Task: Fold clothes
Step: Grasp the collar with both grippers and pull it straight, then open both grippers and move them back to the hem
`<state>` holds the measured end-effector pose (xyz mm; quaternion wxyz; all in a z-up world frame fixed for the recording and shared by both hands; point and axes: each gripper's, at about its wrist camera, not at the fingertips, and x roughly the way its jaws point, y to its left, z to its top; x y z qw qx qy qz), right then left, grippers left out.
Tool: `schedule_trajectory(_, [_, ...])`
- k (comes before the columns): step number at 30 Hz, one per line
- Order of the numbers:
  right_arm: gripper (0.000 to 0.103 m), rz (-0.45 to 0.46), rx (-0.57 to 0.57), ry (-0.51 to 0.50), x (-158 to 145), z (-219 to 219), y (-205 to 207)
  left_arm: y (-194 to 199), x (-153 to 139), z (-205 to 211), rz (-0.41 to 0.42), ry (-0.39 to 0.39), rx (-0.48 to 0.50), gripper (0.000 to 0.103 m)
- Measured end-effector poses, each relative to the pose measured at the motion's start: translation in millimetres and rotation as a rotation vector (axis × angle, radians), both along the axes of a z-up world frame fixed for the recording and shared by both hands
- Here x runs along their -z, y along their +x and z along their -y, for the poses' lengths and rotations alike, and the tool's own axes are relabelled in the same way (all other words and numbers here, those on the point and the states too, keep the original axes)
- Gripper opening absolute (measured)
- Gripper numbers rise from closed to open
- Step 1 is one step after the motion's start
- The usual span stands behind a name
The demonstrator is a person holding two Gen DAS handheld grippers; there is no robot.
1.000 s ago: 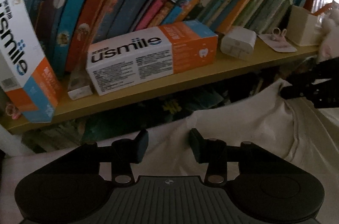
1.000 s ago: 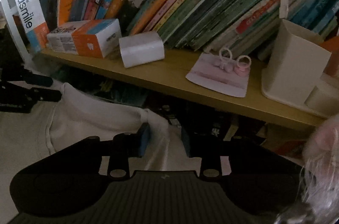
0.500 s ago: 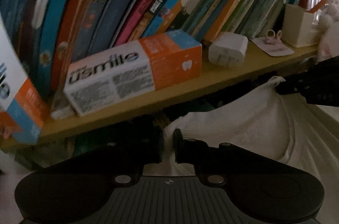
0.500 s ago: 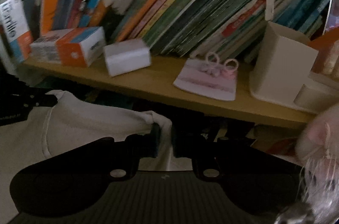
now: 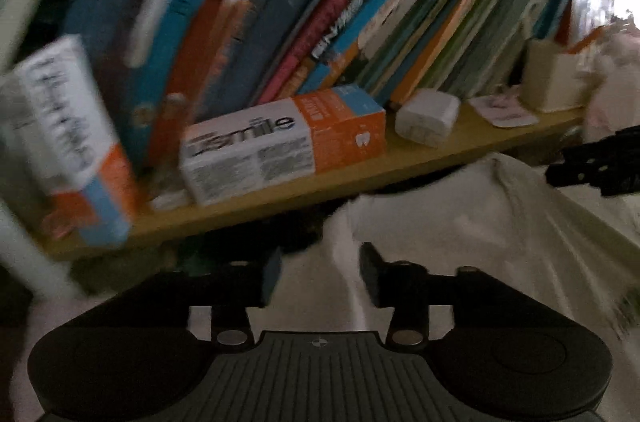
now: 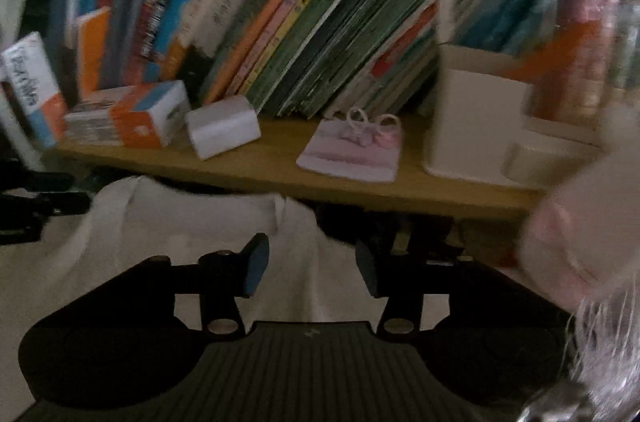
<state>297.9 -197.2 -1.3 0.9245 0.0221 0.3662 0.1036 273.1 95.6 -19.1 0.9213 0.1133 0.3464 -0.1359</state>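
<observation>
Left gripper (image 5: 320, 272) and right gripper (image 6: 310, 264) both spread apart — hovering over white garment (image 5: 460, 234), gripping nothing.

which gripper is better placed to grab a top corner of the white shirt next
Left, narrowly. Both sets of jaws stand open. The left gripper has the white cotton shirt's raised corner just ahead between its fingers; the right gripper sits over flatter cloth, its corner edge further ahead.

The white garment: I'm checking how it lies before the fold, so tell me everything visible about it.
The white garment is pale, soft cloth, creased, lying spread below the wooden shelf. A seamed edge curves near its top. Its bunched upper corners lie in front of the open left claw and open right claw; neither grips it.
</observation>
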Motion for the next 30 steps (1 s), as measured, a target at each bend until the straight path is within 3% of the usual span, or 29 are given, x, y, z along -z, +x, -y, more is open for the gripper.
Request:
schedule_trajectory(7, [0.05,-0.011,0.027,-0.001,-21.5,1.2,-126.0,-120.0,-9.4,-47.8,-0.01,0.051,-0.021,0.064])
schedule_trajectory(11, [0.055,-0.032,0.027,-0.042,-19.9,1.4,-198.7,-186.6,-16.8,-73.7,-0.035,0.034,-0.08,0.074])
schedule_trajectory(18, [0.061,-0.102,0.139,-0.05,-6.7,7.6,-310.2,-288.1,-23.4,-93.5,-0.072,-0.002,-0.211,0.078])
schedule_trajectory(23, [0.062,-0.141,0.247,-0.036,3.8,16.7,-374.8,-336.2,-11.2,-100.2,-0.091,-0.002,-0.279,0.079])
schedule_trajectory(27, [0.062,-0.169,0.356,-0.013,15.2,21.4,-399.9,-355.0,1.3,-101.8,-0.112,0.02,-0.309,0.079])
schedule_trajectory(30, [0.062,-0.165,0.374,-0.027,16.0,23.8,-408.4,-356.7,1.0,-108.6,-0.102,-0.003,-0.331,0.079])
